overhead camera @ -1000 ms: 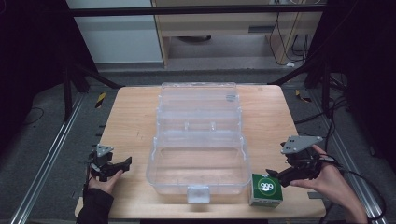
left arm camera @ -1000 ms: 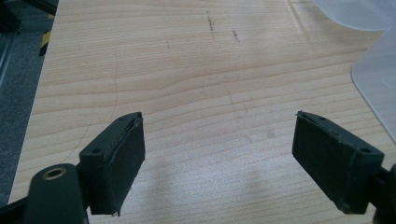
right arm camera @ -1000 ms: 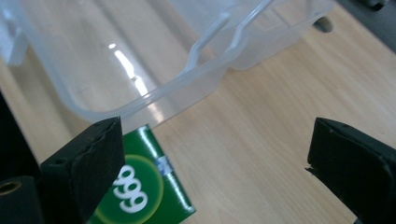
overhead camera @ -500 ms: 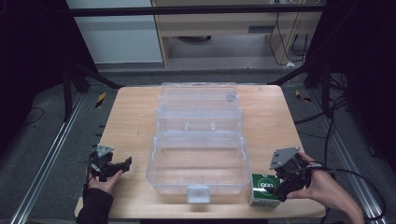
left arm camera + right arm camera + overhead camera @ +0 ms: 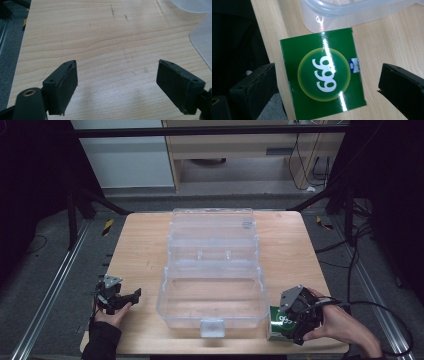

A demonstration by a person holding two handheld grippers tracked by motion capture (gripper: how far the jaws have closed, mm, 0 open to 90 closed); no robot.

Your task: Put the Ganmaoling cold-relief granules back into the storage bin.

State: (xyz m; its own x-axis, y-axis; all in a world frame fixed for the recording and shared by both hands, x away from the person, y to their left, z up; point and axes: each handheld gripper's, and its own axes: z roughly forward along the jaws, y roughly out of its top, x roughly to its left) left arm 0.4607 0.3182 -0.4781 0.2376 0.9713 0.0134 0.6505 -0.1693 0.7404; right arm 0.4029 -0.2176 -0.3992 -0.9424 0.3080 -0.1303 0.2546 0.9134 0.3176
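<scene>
A green box [image 5: 280,322] marked "999" stands at the table's front right, just right of the clear plastic case [image 5: 212,270], which lies open with its lid flat behind it. In the right gripper view the green box [image 5: 323,73] fills the centre, with the case's rounded corner [image 5: 342,11] just beyond it. My right gripper [image 5: 327,85] hangs over the box, open, its jaws spread to either side of it. At the front left my left gripper [image 5: 131,296] rests low over bare wood, open and holding nothing [image 5: 117,85].
The wooden table [image 5: 140,250] has bare boards on both sides of the case. Its front edge lies very close to the green box, with dark floor beyond [image 5: 234,37]. A metal rail [image 5: 50,285] runs along the left of the table.
My right gripper has moved left and down from beside the green box to over it, tilting downward. The left gripper has stayed still.
</scene>
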